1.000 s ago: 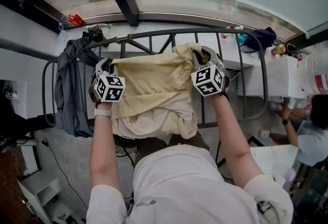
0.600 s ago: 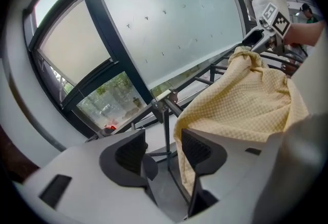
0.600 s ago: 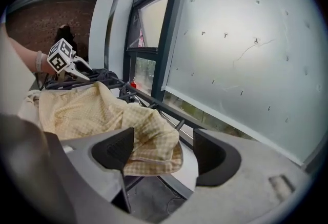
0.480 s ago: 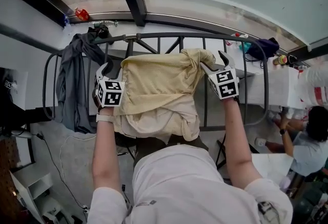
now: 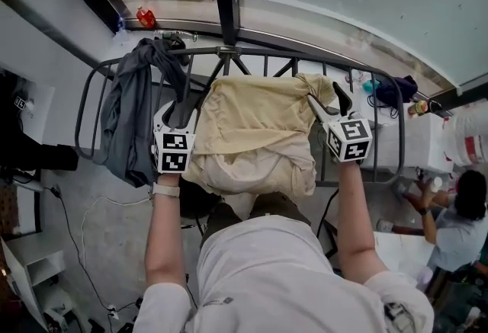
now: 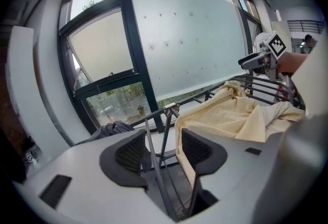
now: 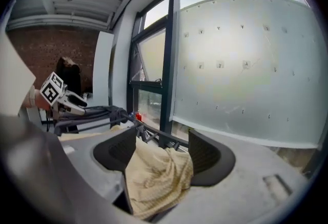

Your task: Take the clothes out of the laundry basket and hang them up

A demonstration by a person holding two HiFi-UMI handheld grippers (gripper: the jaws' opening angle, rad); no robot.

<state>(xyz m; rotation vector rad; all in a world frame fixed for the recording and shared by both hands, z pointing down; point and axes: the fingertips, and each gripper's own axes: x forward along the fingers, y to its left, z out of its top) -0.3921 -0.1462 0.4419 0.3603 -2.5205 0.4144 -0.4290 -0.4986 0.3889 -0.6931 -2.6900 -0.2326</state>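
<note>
over the top rail of the drying rack [image 5: 85, 95] the yellow garment [image 5: 255, 126] is draped, its width running along the rail from left to right and its lower half hanging down toward the person. it lies between the two tongs, so each hand sits at one end of that long axis. the left tongs [image 5: 180, 99] are just beside the garment's left edge. their jaws have just been opening and stand apart, released; in the left gripper view only a rack tube shows in the gap, with the cloth's edge just beside one pad. the right tongs [image 5: 326, 99] are at the bunched right corner. their jaws have also just been opening and stand wide, and the right gripper view shows that corner lying loose in the gap, not pinched. so the right hand is the nearer one, with cloth between its pads, and it likely needs to back away from the rail without dragging the corner along. a grey garment [image 5: 133, 126] hangs at the rack's left end, close to the left tongs. the laundry basket shows in no view, so this piece looks hung and the next one must be sought lower down.
</note>
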